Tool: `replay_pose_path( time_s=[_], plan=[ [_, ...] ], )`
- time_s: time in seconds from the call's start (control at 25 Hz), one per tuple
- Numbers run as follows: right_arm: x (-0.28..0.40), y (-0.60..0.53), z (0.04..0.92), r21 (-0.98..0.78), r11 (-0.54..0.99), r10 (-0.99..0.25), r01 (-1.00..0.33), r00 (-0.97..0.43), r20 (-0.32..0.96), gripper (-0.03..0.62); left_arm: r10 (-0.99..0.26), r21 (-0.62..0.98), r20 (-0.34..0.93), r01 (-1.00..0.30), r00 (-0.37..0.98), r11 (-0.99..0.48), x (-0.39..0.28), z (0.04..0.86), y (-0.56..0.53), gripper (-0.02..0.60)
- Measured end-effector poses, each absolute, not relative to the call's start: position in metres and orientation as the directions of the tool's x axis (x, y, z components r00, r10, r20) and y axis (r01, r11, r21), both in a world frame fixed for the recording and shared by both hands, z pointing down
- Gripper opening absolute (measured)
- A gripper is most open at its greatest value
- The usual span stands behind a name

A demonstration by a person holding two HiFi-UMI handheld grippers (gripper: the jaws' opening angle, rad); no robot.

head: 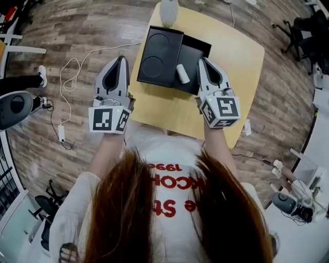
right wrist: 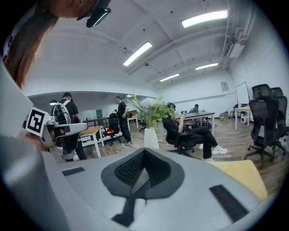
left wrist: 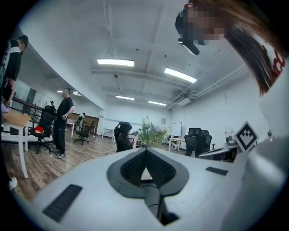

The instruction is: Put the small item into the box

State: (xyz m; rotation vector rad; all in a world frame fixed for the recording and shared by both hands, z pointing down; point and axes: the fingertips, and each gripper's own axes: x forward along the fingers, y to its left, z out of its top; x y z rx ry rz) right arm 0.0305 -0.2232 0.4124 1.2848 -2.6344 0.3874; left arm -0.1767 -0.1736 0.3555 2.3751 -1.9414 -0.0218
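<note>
A black box [head: 198, 51] lies open on the yellow table [head: 241, 56], its black lid [head: 159, 56] with a round recess beside it on the left. The small white cylindrical item [head: 182, 73] rests in the box near its front edge. My left gripper [head: 122, 59] is held above the table's left edge, jaws shut and empty. My right gripper [head: 201, 60] hovers just right of the item, jaws shut with nothing between them. In the left gripper view the left gripper [left wrist: 145, 151] points level into the room, and in the right gripper view the right gripper [right wrist: 143, 152] does the same.
A white vase [head: 169, 11] with a plant stands at the table's far edge, behind the box. A white cable [head: 67, 87] trails over the wooden floor on the left. A seated person [right wrist: 189, 133], standing people and office chairs fill the room beyond.
</note>
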Motion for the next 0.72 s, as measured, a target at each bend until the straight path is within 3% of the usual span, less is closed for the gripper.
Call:
replay_pose_path(
  time_s=[0.72],
  plan=[
    [0.072, -0.201, 0.326, -0.104, 0.546, -0.827, -0.832, -0.554, 0.097, 0.005, -0.959, 0.029, -0.059, -0.96, 0.277, -0.279, -0.15, 0.306, -0.172, 0.008]
  ],
)
